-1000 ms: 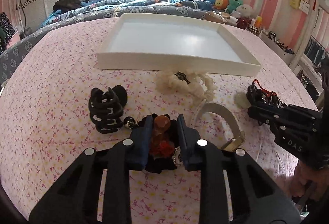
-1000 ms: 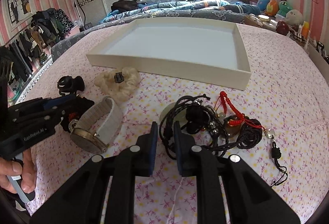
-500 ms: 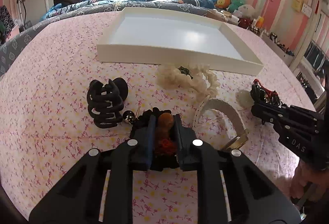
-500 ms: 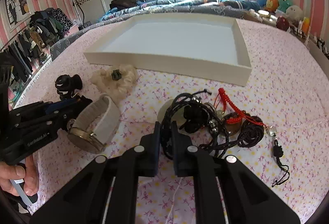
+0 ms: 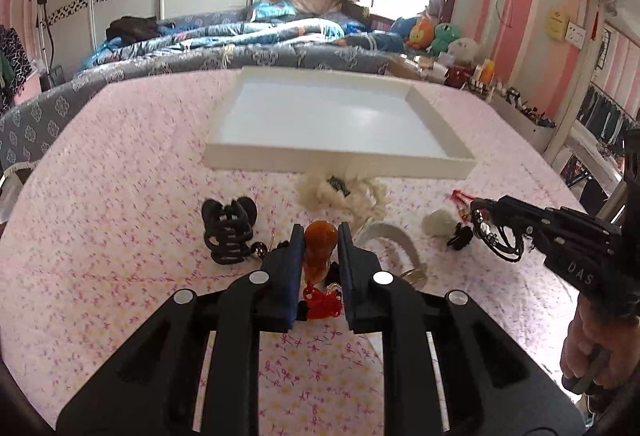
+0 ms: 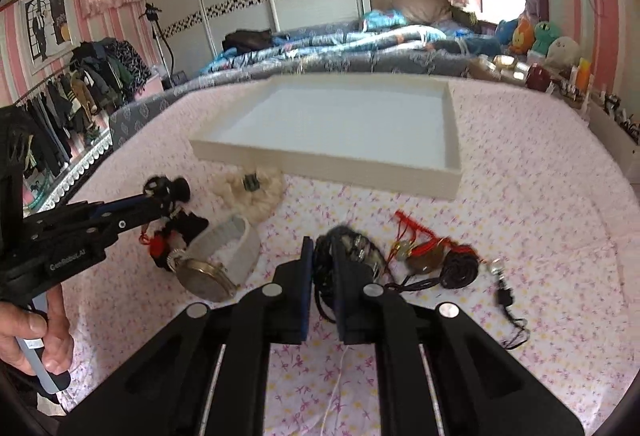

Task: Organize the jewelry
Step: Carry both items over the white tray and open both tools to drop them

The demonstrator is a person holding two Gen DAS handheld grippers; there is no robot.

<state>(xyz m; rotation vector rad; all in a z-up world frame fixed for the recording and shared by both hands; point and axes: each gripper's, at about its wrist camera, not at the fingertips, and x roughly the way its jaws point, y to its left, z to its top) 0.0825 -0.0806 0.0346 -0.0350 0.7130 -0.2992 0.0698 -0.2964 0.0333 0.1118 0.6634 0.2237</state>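
My left gripper (image 5: pixel 320 232) is shut on an amber bead ornament (image 5: pixel 318 248) with red and black bits hanging under it, held just above the pink flowered cloth. In the right wrist view that left gripper (image 6: pixel 168 195) reaches in from the left with the ornament (image 6: pixel 176 232) dangling. My right gripper (image 6: pixel 324 256) is shut on a bundle of black cord jewelry (image 6: pixel 356 256), which trails to the right on the cloth. The left wrist view shows the right gripper (image 5: pixel 486 213) with black cords (image 5: pixel 500 240) drooping from it. The white tray (image 5: pixel 340 163) lies beyond both, with nothing in it.
A black hair claw (image 5: pixel 230 232), a cream fluffy scrunchie (image 5: pixel 344 191) and a watch with a pale band (image 6: pixel 218 256) lie between the grippers and the tray. A red cord pendant (image 6: pixel 424 248) lies to the right. A hand (image 6: pixel 32 332) grips the left handle.
Both grippers closed on their pieces and rose a little. The amber ornament and the black cords have come partly up off the cloth.
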